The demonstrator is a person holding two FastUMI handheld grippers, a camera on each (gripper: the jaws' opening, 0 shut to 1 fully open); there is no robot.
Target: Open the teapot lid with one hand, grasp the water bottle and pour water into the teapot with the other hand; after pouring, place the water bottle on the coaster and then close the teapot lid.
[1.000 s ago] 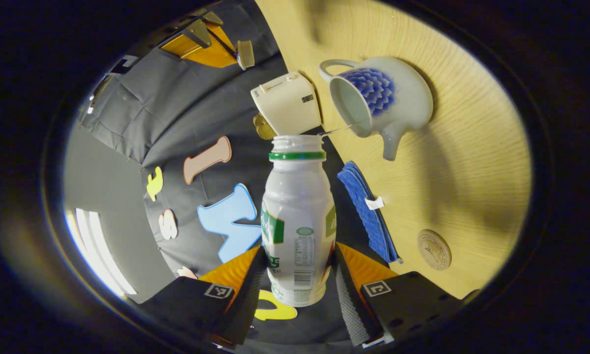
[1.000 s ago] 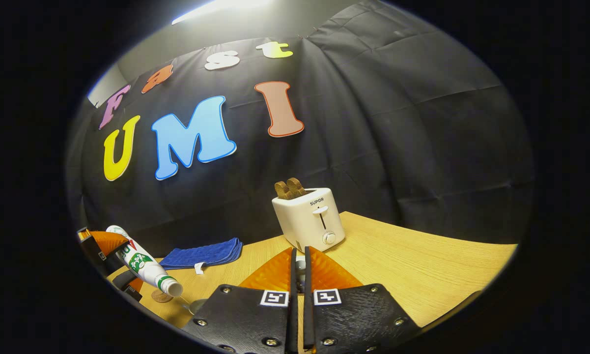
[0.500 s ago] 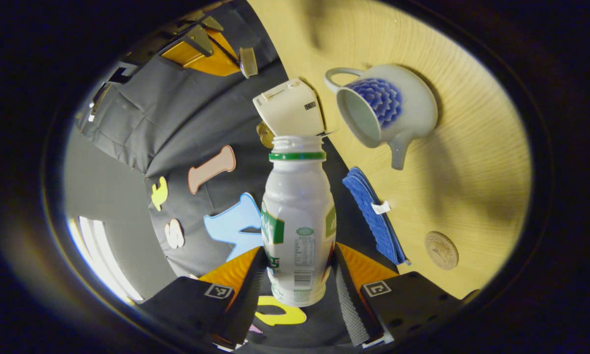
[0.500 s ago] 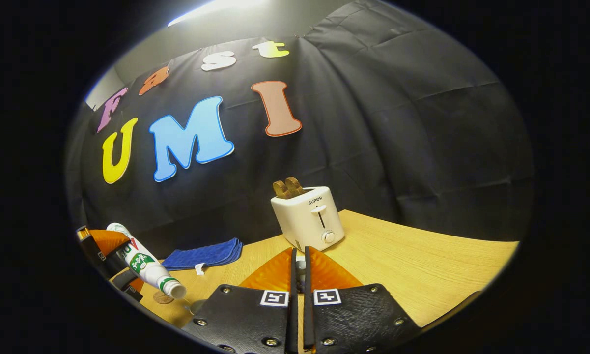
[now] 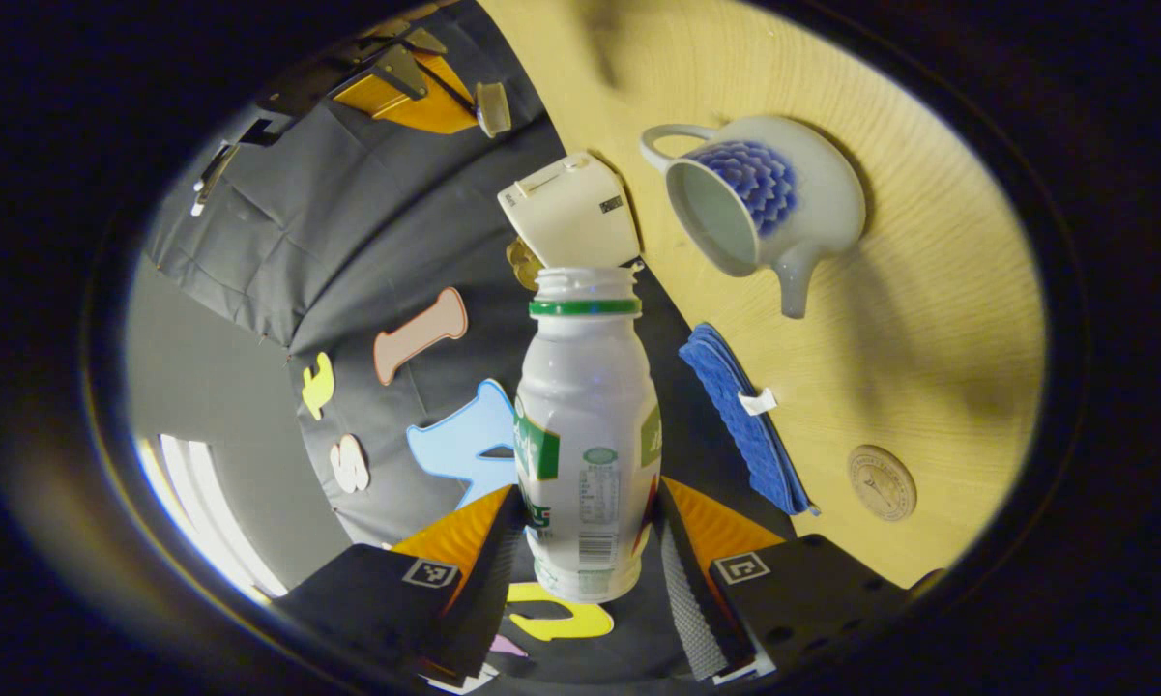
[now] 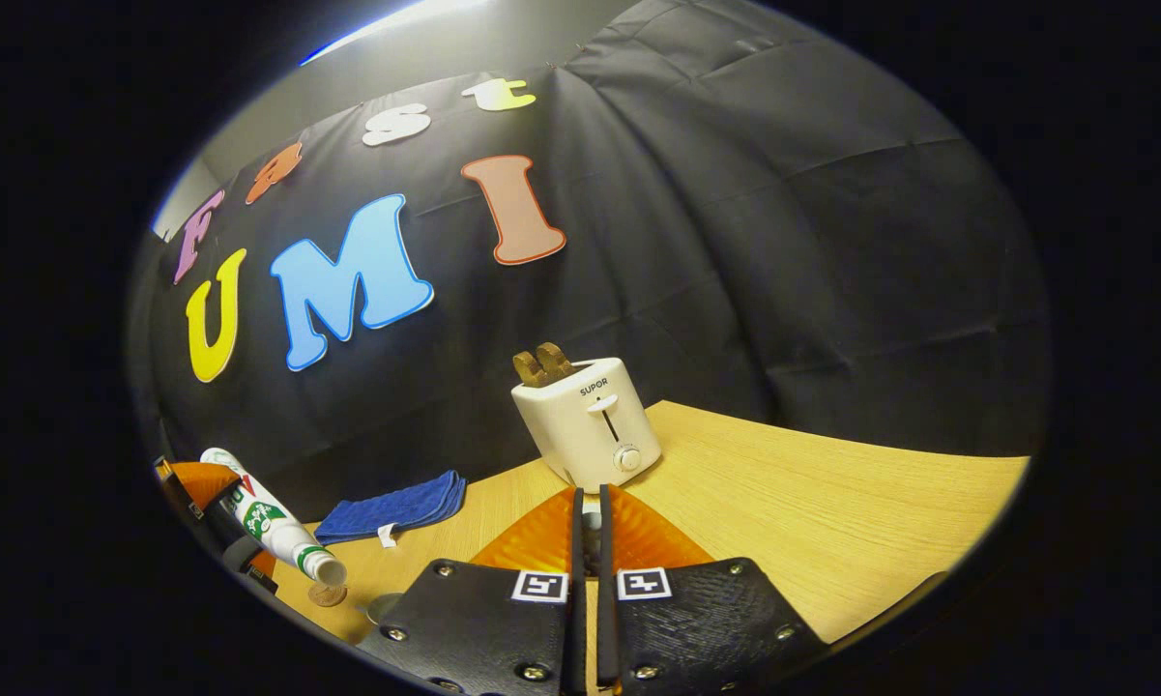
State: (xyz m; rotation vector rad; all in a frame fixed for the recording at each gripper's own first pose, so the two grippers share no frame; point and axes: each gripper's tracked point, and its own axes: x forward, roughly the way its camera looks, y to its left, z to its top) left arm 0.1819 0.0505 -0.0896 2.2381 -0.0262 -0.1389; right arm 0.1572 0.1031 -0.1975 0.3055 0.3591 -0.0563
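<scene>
Both fingers of my left gripper [image 5: 588, 570] clamp the water bottle [image 5: 587, 435], centre frame; teapot [image 5: 764, 208] upper right, uncovered. My right gripper [image 6: 588, 512] grips the lid knob.

Your left claw [image 5: 588, 541] is clamped on the water bottle [image 5: 586, 440], one finger on each side of its lower body, tipped so the open mouth points away from you and downward. Your right claw [image 6: 588, 527] is pinched nearly closed (what sits between its fingers is unclear).
</scene>
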